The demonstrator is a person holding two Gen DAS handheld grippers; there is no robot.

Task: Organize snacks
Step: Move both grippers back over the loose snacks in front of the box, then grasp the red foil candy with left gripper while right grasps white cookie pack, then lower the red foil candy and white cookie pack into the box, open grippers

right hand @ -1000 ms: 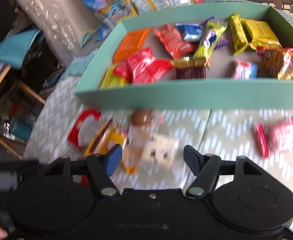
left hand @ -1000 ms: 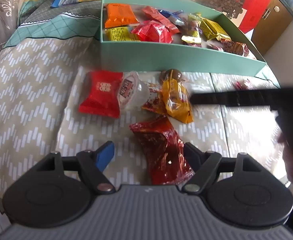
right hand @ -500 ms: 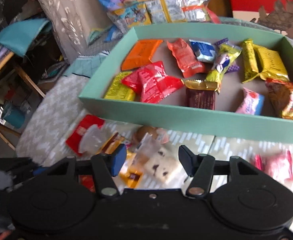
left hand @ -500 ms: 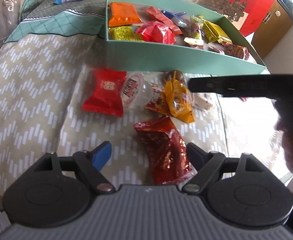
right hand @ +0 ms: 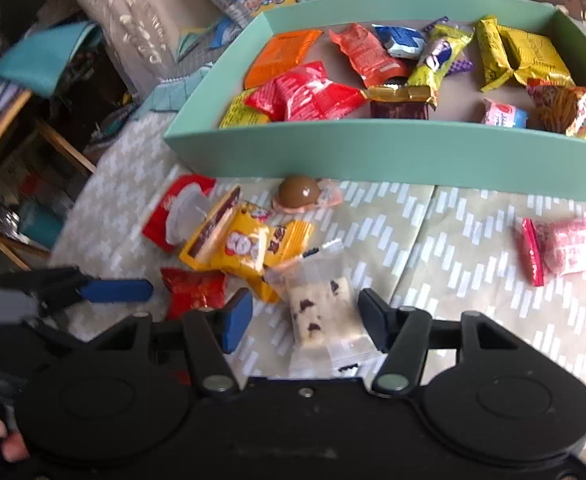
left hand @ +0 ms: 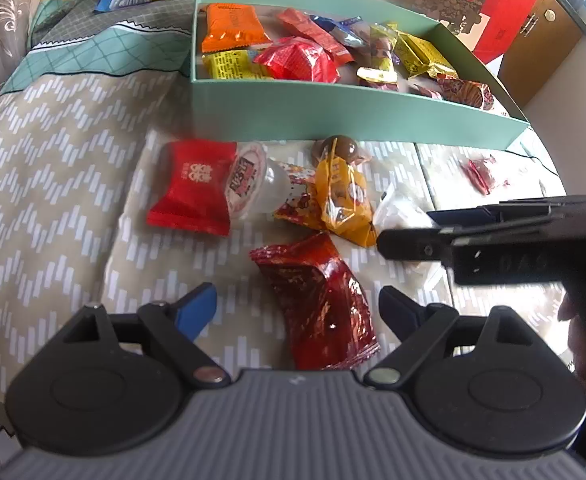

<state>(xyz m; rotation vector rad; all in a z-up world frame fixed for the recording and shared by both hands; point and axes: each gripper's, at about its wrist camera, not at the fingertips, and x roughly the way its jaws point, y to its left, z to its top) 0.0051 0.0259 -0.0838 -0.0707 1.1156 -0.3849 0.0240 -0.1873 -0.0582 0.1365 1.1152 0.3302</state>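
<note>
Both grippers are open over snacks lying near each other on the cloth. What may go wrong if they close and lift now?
1. The right gripper straddles the clear-wrapped nougat bar, whose wrapper corner touches the yellow packet; closing might pinch or drag that packet too.
2. The left gripper is over the dark red packet, and the right gripper reaches in close beside it, so the two tools could collide.
3. The smooth, loose wrappers may slip out before reaching the green box.

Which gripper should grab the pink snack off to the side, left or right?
Right. The pink snack lies just off the right gripper, apart from the pile; the left gripper is farther off, over the dark red packet.
</note>
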